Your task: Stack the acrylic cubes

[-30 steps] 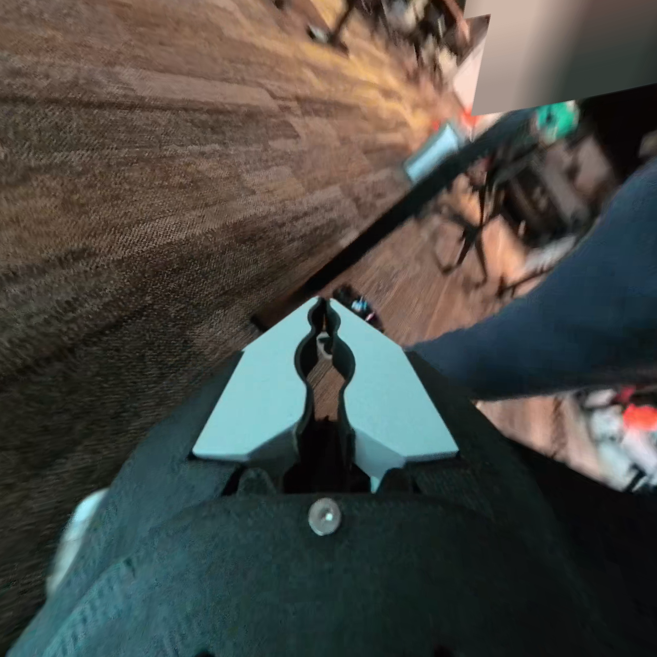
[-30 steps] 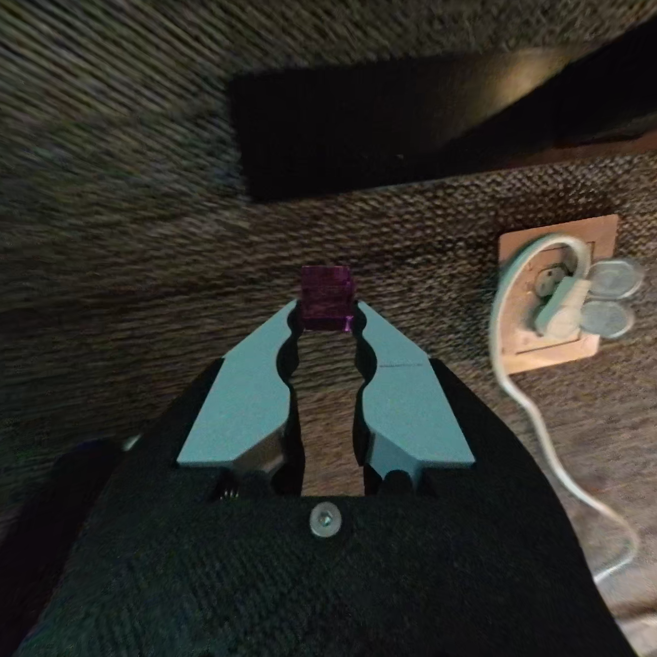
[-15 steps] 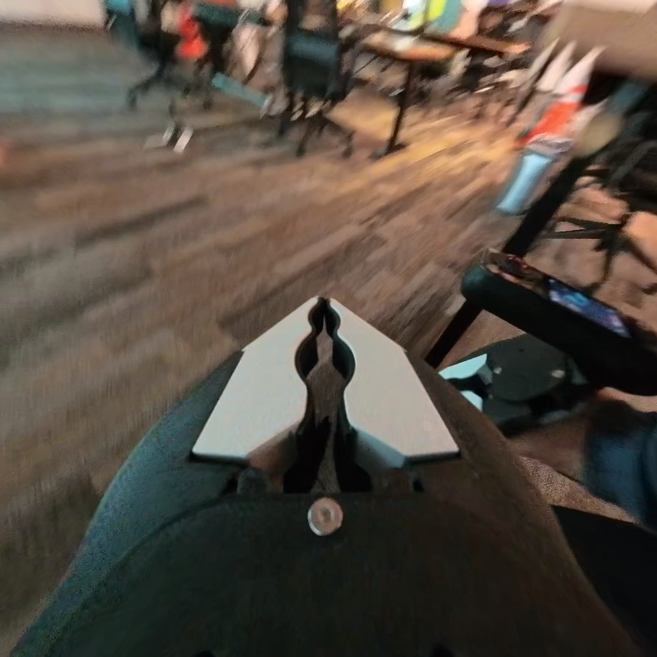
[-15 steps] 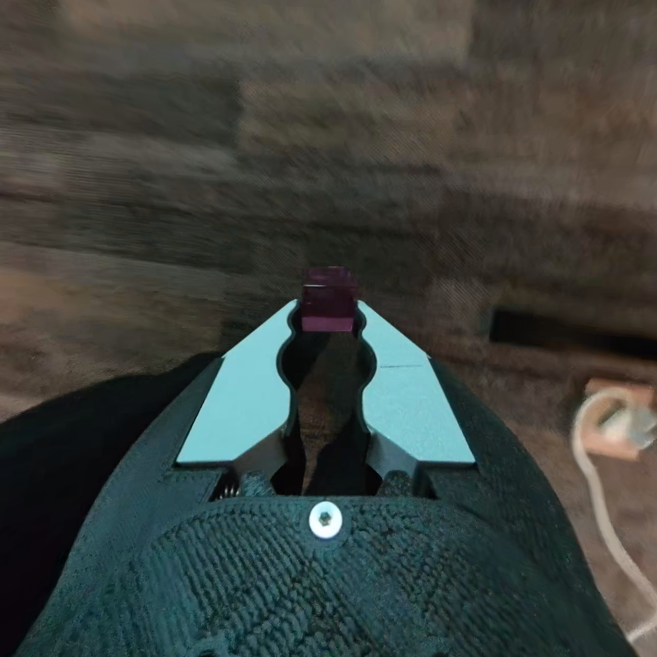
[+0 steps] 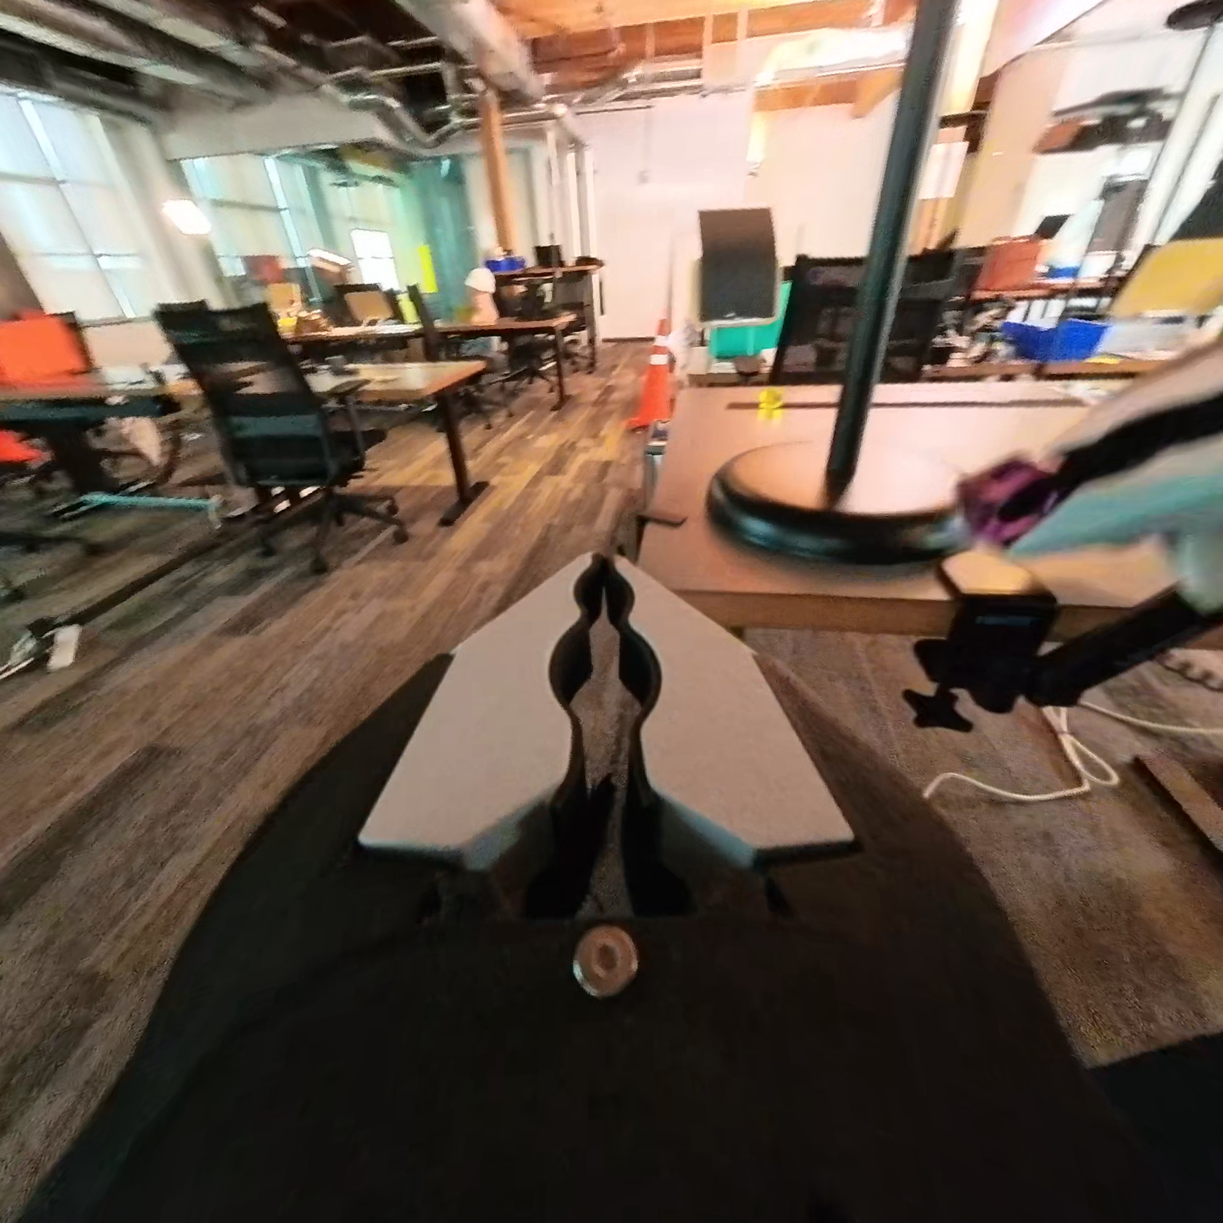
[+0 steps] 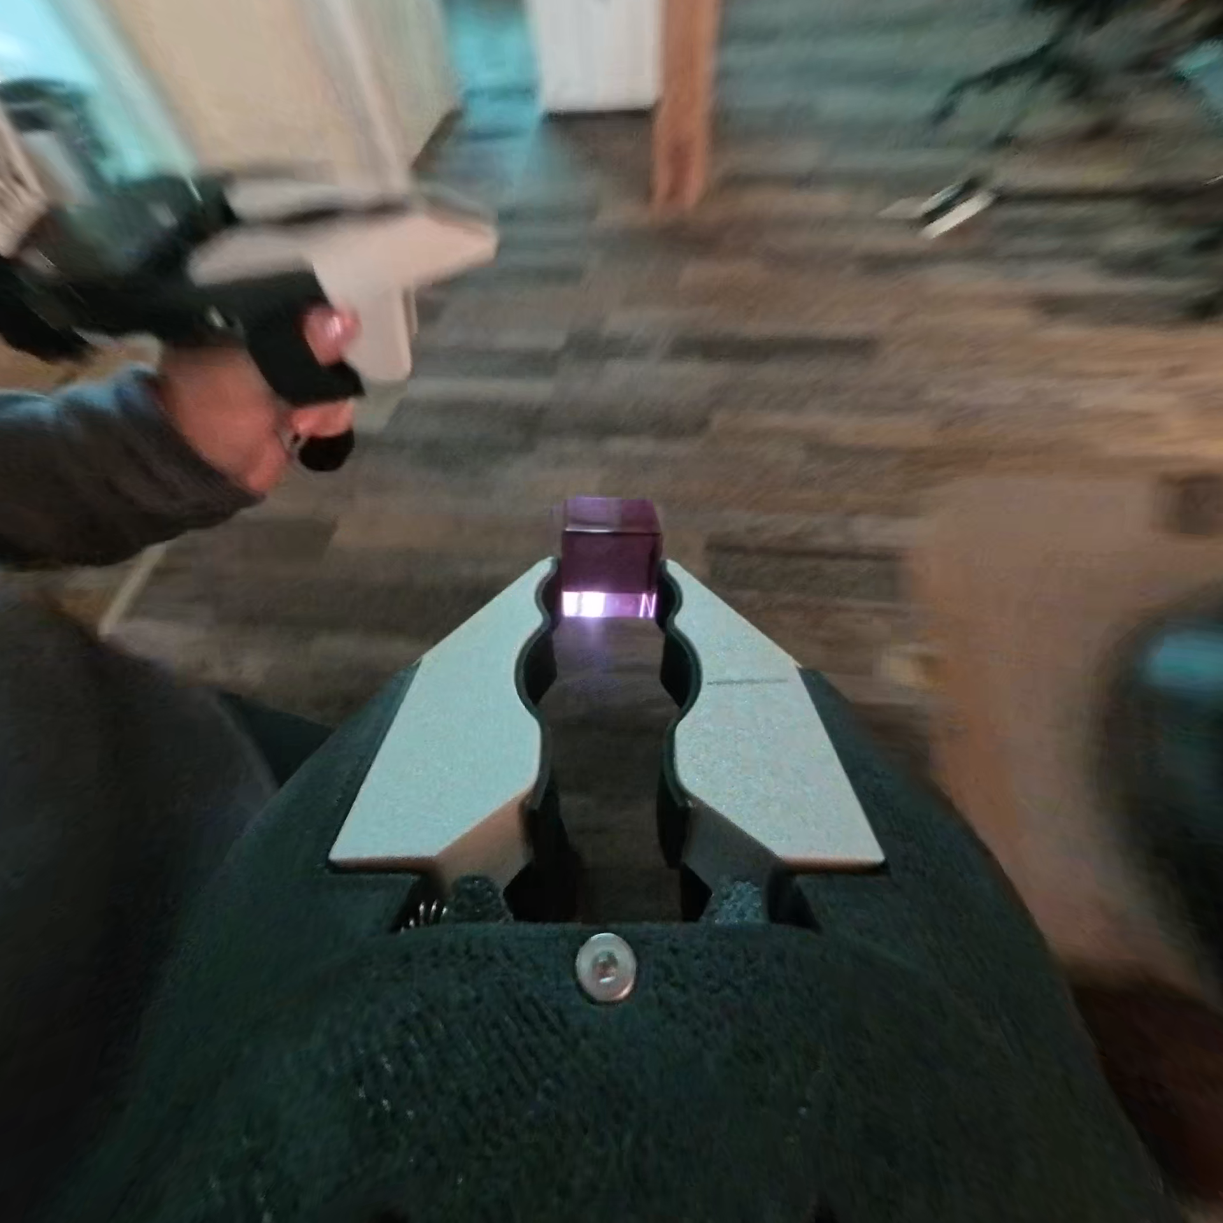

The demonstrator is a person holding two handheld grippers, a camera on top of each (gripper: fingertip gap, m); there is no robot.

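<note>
Right gripper (image 6: 609, 582) pinching a see-through purple cube (image 6: 609, 562) at the fingertips, lifted over the floor (image 6: 794, 410). Left gripper (image 5: 605, 577) pressed together, empty, near the table (image 5: 794, 599) edge.

The left gripper (image 5: 605, 586) is held out level with its two fingers pressed tight together and nothing between them, while the right gripper (image 6: 609, 582) has its fingers a little apart, squeezing a small purple cube (image 6: 610, 562) at the tips
</note>
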